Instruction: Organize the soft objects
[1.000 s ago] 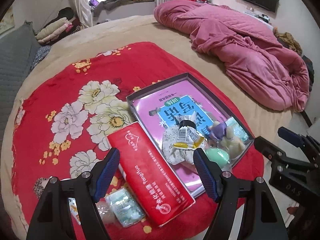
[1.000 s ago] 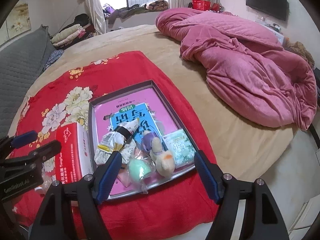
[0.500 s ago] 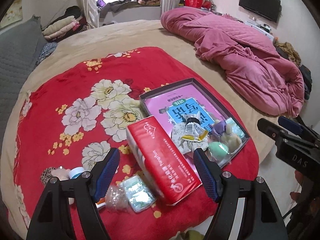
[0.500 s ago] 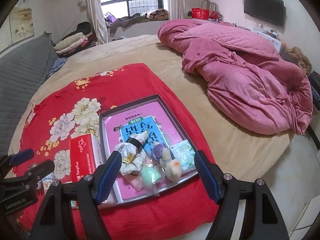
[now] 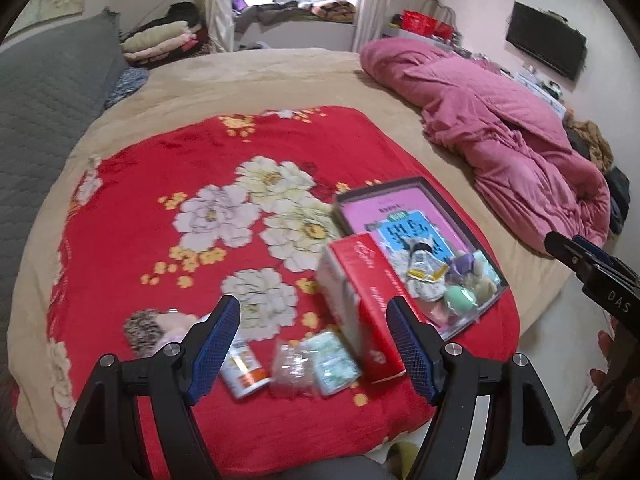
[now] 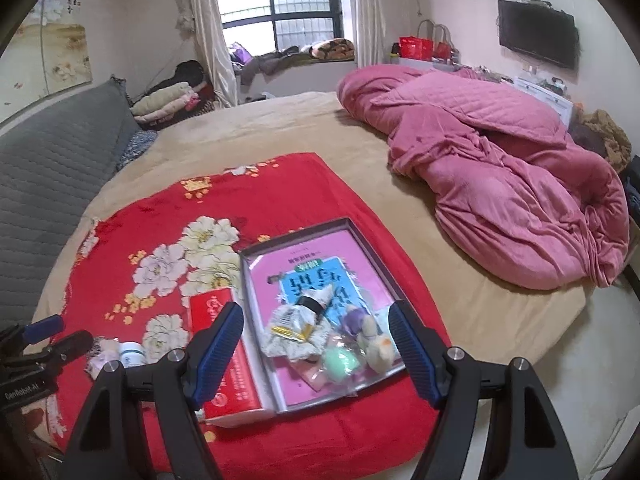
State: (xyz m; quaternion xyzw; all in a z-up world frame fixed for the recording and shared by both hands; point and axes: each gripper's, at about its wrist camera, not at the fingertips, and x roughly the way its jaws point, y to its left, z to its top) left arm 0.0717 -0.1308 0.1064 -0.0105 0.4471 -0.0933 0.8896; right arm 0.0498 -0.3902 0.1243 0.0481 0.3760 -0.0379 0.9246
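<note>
You're holding both the left tool (image 5: 312,344) and right tool (image 6: 316,344) wide open and empty above the bed, soft toys sitting in the tray (image 6: 256,280), loose packets (image 5: 320,364) risking sliding off the red blanket (image 5: 160,200) edge.

I'm working in a lived-in home bedroom. A wide bed (image 6: 280,128) fills the frame, a crumpled pink quilt (image 6: 500,184) at right, a red flowered blanket (image 6: 248,208) at centre. A television (image 6: 538,38) hangs upper right, a curtained window (image 6: 276,4) sits top centre, and what looks like folded bedding (image 6: 168,100) is stacked at left.
</note>
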